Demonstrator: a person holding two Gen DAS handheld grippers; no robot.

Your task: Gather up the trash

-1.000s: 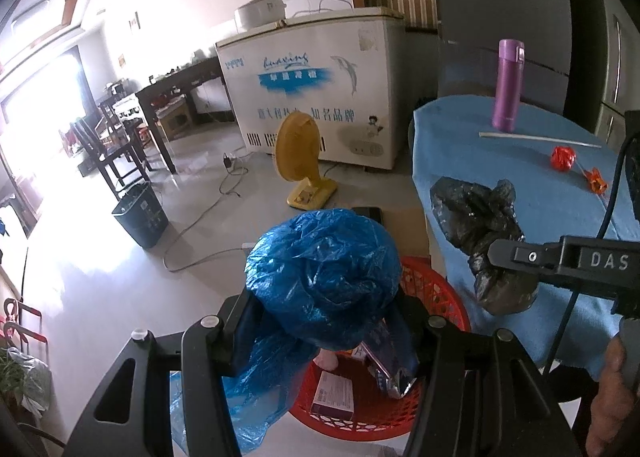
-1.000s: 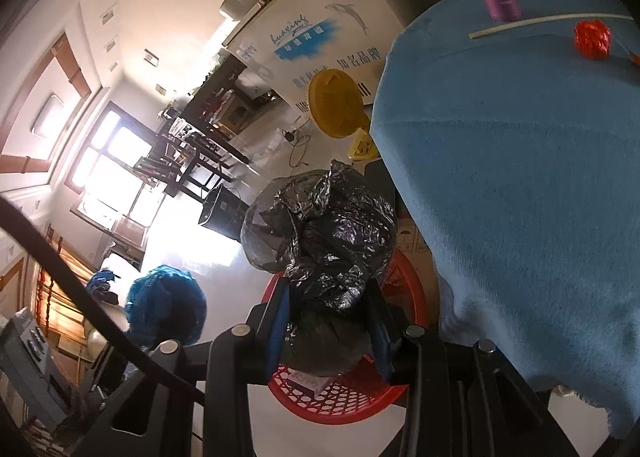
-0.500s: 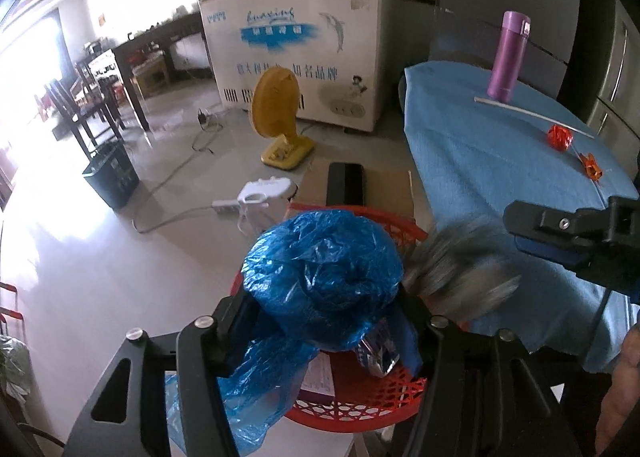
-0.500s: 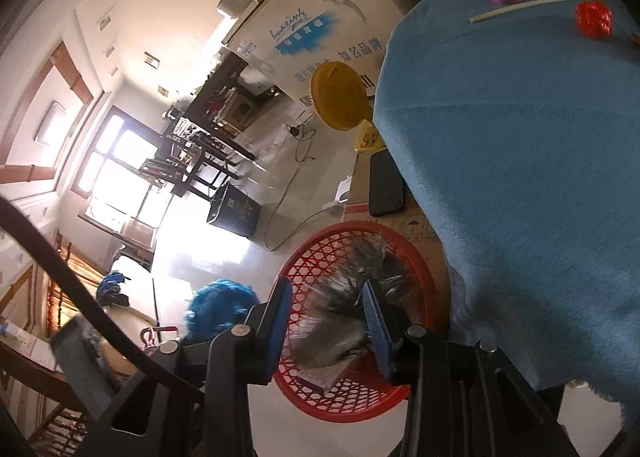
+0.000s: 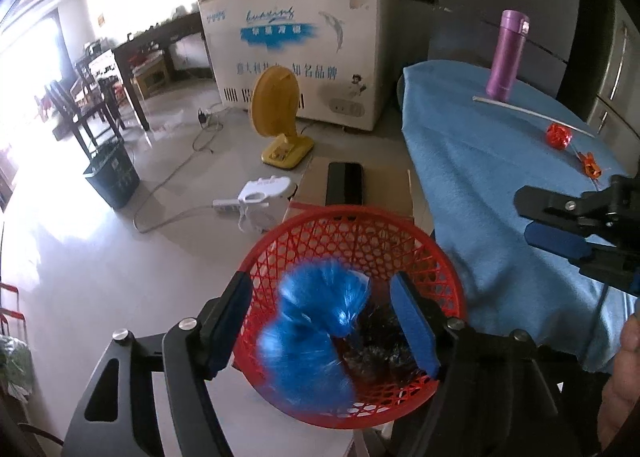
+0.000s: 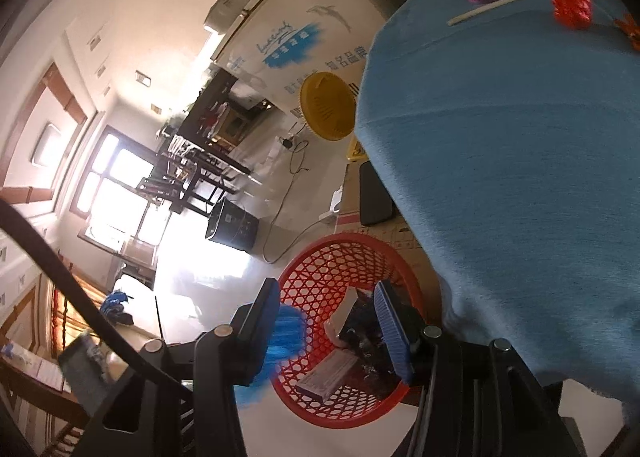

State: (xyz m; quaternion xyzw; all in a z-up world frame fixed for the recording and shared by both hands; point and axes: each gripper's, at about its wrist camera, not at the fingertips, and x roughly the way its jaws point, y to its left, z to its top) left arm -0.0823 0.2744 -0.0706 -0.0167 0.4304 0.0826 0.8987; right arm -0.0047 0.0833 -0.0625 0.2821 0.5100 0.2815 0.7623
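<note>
Two grippers over one red basket (image 5: pixel 400 225).
Left gripper (image 5: pixel 322 323) and right gripper (image 6: pixel 326 331) have just been opening, released; one blurred blue bag (image 5: pixel 316 329) and one black bag (image 5: pixel 384 345) lie inside the basket.

Left gripper (image 5: pixel 322 321): jaws have just been opening; a second ago they clamped the blue bag, now neither pad touches it.
Blue bag (image 5: pixel 308 341): out of the grip, blurred, dropping into the red basket (image 5: pixel 436 253).
Right gripper (image 6: pixel 326 327): jaws have just been opening, nothing between them now.
Black bag (image 6: pixel 366 327): was held above the basket, now lies inside it.
</note>
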